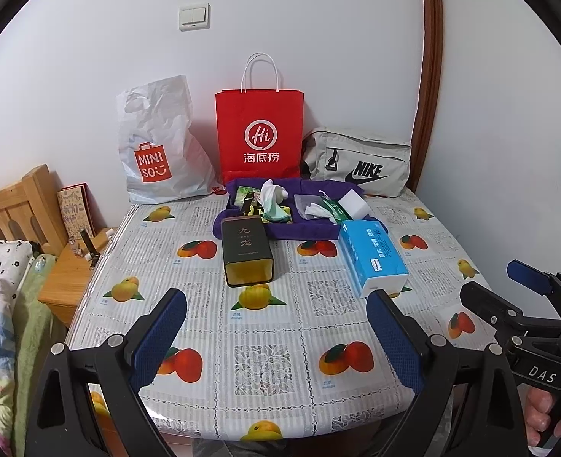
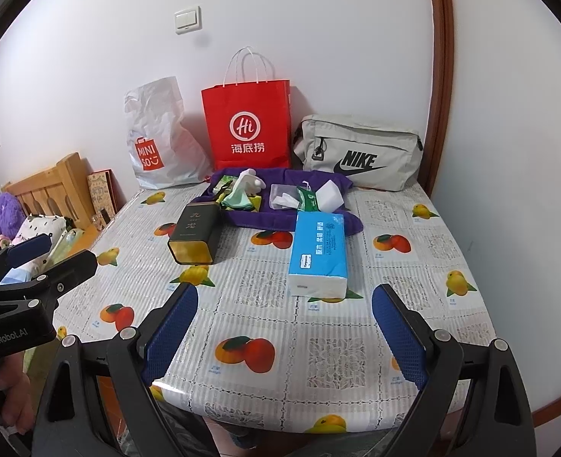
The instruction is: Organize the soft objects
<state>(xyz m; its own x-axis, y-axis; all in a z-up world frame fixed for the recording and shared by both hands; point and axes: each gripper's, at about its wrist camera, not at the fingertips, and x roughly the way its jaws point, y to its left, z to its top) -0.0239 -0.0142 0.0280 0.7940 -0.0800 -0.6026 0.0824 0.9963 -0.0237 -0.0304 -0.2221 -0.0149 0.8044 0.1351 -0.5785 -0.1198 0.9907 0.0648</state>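
Both grippers, left [image 1: 276, 327] and right [image 2: 284, 323], hang empty with fingers spread above the table [image 1: 280, 381]. Soft bits lie heaped on the purple cloth [image 1: 311, 228], tissue pack [image 2: 318, 251] beside it. Any grasp should pinch cloth lightly, clear of the tin [image 1: 246, 251].

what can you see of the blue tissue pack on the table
The blue tissue pack is a soft rectangular brick in glossy plastic wrap, light blue on top with white print and a small label, its near end white. It lies flat and looks sealed on the fruit-patterned tablecloth, long side running away from the cameras. Its far end reaches the purple cloth; whether it touches or overlaps it is unclear. The dark tin lies apart to its left. Neither gripper touches it.
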